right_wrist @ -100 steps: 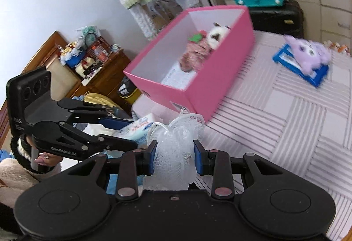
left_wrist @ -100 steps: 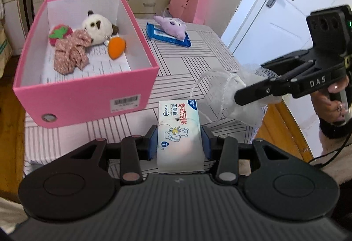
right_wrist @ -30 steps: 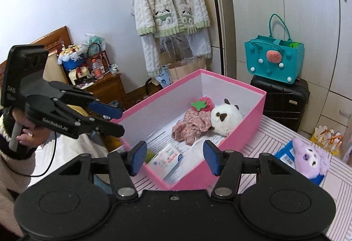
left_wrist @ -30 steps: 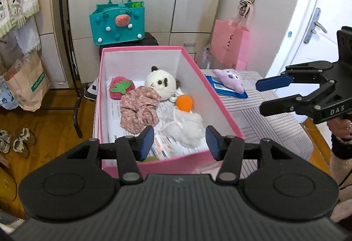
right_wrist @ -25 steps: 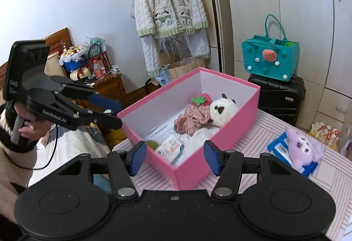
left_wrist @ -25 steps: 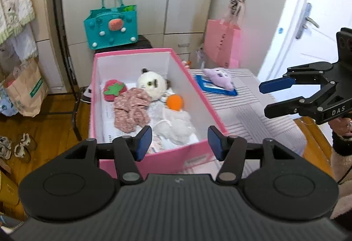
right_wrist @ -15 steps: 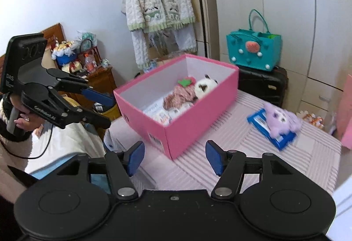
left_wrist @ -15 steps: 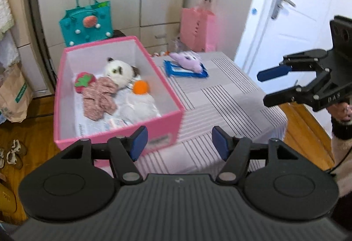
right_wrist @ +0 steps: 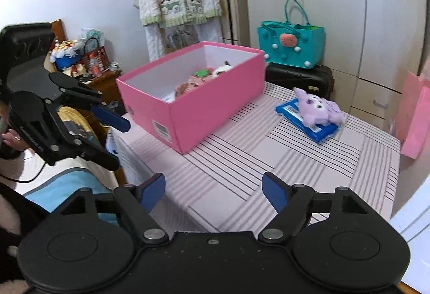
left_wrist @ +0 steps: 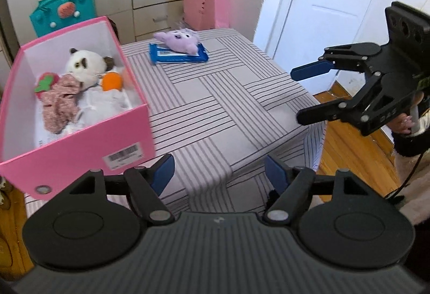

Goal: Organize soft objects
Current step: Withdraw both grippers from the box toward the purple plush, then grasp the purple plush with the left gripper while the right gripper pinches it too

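Counting two empty claws (left_wrist: 219, 173), one box (left_wrist: 80, 157)

Striped table (left_wrist: 215, 106); pink box (left_wrist: 80, 157), blue packet (left_wrist: 177, 56)

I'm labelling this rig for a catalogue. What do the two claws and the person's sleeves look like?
Both are black with linkage arms, round side discs and blue finger pads. The right claw has pale lettering, a black cable and a black cuff on a fluffy cream sleeve. The left claw matches.
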A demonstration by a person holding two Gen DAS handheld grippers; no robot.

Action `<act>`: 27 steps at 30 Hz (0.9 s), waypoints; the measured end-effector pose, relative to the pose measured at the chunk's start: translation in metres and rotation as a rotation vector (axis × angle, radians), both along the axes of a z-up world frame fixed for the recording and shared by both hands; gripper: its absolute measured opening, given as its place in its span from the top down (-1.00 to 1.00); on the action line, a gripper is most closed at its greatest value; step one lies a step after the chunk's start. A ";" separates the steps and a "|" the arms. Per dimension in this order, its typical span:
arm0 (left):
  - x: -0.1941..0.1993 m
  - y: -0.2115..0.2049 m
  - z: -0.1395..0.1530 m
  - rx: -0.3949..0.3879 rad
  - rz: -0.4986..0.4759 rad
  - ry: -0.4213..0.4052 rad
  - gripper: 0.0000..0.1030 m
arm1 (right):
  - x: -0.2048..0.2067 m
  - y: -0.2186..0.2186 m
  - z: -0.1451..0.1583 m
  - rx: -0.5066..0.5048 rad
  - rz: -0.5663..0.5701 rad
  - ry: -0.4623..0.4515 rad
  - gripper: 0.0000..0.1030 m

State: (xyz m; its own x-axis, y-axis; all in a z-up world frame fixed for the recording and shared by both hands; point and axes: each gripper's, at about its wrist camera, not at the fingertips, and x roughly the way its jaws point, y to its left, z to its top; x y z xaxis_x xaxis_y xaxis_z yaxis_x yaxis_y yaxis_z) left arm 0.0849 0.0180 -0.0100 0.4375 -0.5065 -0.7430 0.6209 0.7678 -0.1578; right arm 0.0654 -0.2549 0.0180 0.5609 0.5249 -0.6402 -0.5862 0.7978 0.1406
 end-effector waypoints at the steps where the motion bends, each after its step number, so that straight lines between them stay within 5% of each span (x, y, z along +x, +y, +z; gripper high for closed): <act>1: 0.003 -0.004 -0.001 -0.006 0.000 0.004 -0.47 | 0.002 -0.004 -0.004 0.002 -0.014 -0.012 -0.64; 9: 0.030 -0.027 0.000 -0.072 0.018 -0.026 -0.59 | 0.034 -0.030 -0.027 0.014 -0.053 -0.070 -0.68; 17: 0.056 -0.048 -0.010 -0.115 0.053 -0.106 -0.80 | 0.081 -0.050 -0.045 0.113 -0.080 -0.024 -0.68; 27: 0.092 -0.074 -0.021 -0.210 0.161 -0.236 -0.85 | 0.134 -0.047 -0.048 0.069 -0.039 -0.114 -0.69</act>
